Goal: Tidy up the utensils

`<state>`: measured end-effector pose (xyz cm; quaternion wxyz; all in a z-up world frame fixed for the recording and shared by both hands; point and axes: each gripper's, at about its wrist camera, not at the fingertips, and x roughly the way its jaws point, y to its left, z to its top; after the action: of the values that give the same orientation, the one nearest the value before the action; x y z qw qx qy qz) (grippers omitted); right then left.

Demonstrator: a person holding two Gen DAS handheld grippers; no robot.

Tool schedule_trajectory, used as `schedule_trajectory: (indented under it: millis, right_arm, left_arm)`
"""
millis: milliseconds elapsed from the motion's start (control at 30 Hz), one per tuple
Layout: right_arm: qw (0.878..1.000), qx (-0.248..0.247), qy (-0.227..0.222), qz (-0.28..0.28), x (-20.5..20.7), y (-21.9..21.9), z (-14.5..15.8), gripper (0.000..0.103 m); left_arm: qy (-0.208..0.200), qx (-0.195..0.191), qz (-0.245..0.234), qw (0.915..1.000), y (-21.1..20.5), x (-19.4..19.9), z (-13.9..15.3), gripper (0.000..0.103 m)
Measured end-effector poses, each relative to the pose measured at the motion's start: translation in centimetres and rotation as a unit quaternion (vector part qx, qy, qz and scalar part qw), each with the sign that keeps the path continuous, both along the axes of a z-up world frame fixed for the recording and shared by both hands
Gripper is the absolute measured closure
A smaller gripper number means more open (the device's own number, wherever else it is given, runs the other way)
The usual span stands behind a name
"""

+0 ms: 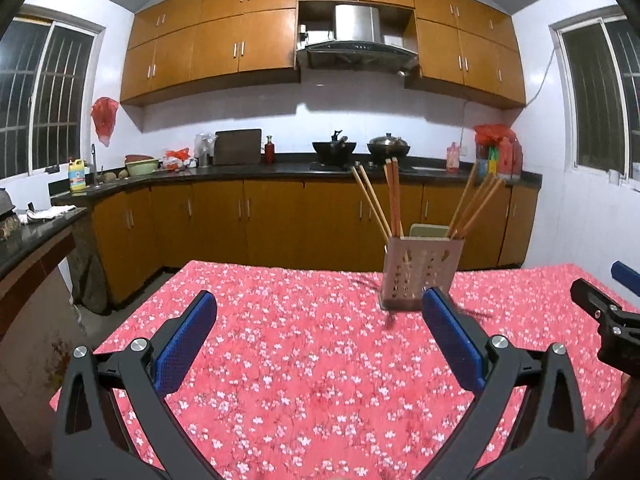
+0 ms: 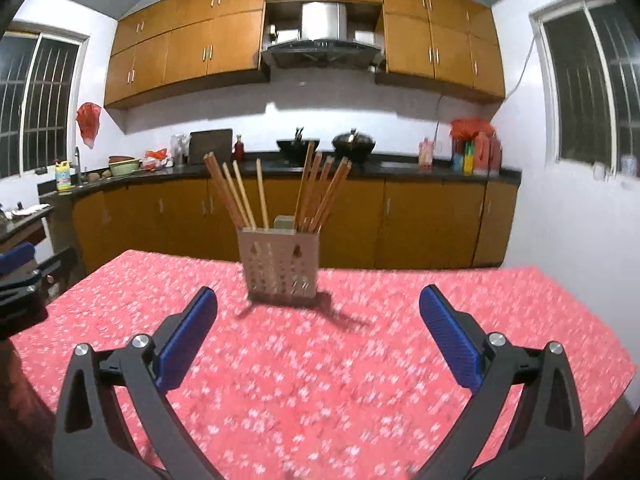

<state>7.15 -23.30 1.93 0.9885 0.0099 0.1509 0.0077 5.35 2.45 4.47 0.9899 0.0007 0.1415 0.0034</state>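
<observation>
The chopstick holder [image 2: 279,266] stands upright on the worktop [image 2: 360,380], which is covered by a red flowered cloth. It sits toward the far edge, with chopsticks [image 2: 320,196] fanned out in two bunches, one leaning left, one right. The left gripper [image 1: 320,344] has its jaws wide and nothing between them; the holder is ahead of it and to its right. The right gripper [image 2: 318,340] is also spread wide and empty, with the holder almost straight ahead. The right wrist view is blurred, so the exact count of chopsticks is unclear.

The step in hand looks like the approach. To do it well, one gripper should steady the holder's wall low down while the other closes on a single bunch near mid-length, lifting straight along the sticks so the holder does not tip.
</observation>
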Motion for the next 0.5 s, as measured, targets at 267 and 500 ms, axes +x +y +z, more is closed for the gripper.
schedule_trajectory:
  millis: [267, 500]
  right_arm:
    - [0.999, 0.025, 0.042, 0.010, -0.1, -0.4, -2.4, 0.004]
    - [0.999, 0.007, 0.044, 0.011, -0.5, 0.6, -3.3, 0.004]
  left_arm:
    - [0.023, 0.004, -0.013, 0.9996, -0.9, -0.5, -2.4, 0.002]
    - [0.036, -0.003, -0.018, 0.9992, -1.1, -0.8, -3.4, 0.002]
